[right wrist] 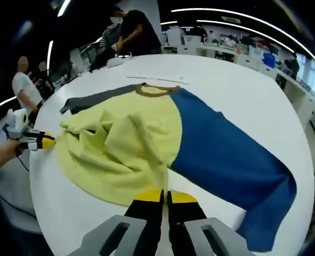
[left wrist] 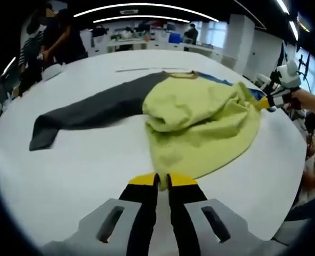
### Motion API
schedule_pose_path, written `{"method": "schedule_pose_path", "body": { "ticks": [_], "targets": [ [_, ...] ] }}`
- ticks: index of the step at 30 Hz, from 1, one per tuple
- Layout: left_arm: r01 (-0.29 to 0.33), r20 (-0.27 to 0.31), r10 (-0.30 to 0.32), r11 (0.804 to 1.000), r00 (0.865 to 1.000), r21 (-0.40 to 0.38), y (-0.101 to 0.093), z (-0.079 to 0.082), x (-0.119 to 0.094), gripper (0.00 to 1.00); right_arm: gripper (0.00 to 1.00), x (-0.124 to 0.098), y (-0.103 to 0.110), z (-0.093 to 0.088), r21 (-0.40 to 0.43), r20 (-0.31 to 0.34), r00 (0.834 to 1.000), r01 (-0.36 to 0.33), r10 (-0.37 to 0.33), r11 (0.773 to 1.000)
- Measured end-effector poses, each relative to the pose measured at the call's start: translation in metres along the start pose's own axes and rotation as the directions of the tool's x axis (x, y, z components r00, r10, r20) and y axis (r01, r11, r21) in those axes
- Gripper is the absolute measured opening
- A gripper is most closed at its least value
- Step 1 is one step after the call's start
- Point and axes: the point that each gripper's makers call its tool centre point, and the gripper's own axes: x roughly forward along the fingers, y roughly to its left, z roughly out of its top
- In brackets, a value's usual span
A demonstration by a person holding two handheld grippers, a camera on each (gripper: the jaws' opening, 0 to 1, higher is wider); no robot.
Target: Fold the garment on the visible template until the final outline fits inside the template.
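A garment with a yellow-green body (left wrist: pixel 200 125), a dark grey sleeve (left wrist: pixel 88 112) and a blue sleeve (right wrist: pixel 226 149) lies on the white round table (left wrist: pixel 66 176). Its body is bunched up in loose folds (right wrist: pixel 125 138), and the brown collar (right wrist: pixel 154 89) points to the far side. My left gripper (left wrist: pixel 162 180) is shut on the near yellow-green hem, and it appears at the garment's left edge in the right gripper view (right wrist: pixel 44 141). My right gripper (right wrist: pixel 165 196) is shut on the hem beside the blue sleeve, and it enters the left gripper view from the right (left wrist: pixel 265 102).
A thin pale strip (left wrist: pixel 146 69) lies on the table beyond the collar. People stand at the table's far edge (right wrist: pixel 130 32) and to one side (right wrist: pixel 24 85). Desks and office gear (left wrist: pixel 162 40) fill the room behind.
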Motion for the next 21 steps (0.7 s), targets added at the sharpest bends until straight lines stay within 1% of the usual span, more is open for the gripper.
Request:
{"method": "schedule_pose_path", "body": {
  "ticks": [2, 5, 8, 11, 19, 21],
  "targets": [
    [-0.001, 0.002, 0.001, 1.0, 1.0, 0.001, 0.001, 0.001, 0.001, 0.01, 0.0, 0.0, -0.001, 0.0, -0.003, 0.002, 1.0, 0.001, -0.001, 1.0],
    [-0.004, 0.003, 0.004, 1.0, 1.0, -0.002, 0.002, 0.002, 0.0, 0.01, 0.0, -0.002, -0.002, 0.0, -0.009, 0.0, 1.0, -0.005, 0.005, 1.0],
    [0.003, 0.009, -0.002, 1.0, 1.0, -0.007, 0.003, 0.005, -0.004, 0.01, 0.0, -0.006, -0.003, 0.001, -0.014, 0.002, 1.0, -0.011, 0.011, 1.0],
    [0.009, 0.022, -0.009, 1.0, 1.0, 0.002, 0.003, 0.011, -0.011, 0.01, 0.0, -0.012, -0.001, 0.0, 0.0, 0.008, 1.0, -0.024, 0.024, 1.0],
    [0.031, 0.042, -0.032, 0.999, 0.999, 0.014, 0.002, 0.021, -0.027, 0.0, 0.0, -0.034, 0.022, -0.006, -0.004, 0.012, 0.999, -0.046, 0.046, 0.999],
    [0.041, 0.046, -0.042, 0.999, 0.998, 0.027, 0.0, 0.023, -0.032, 0.0, 0.0, -0.04, 0.028, -0.008, -0.012, 0.013, 0.999, -0.052, 0.052, 0.999]
  ]
}}
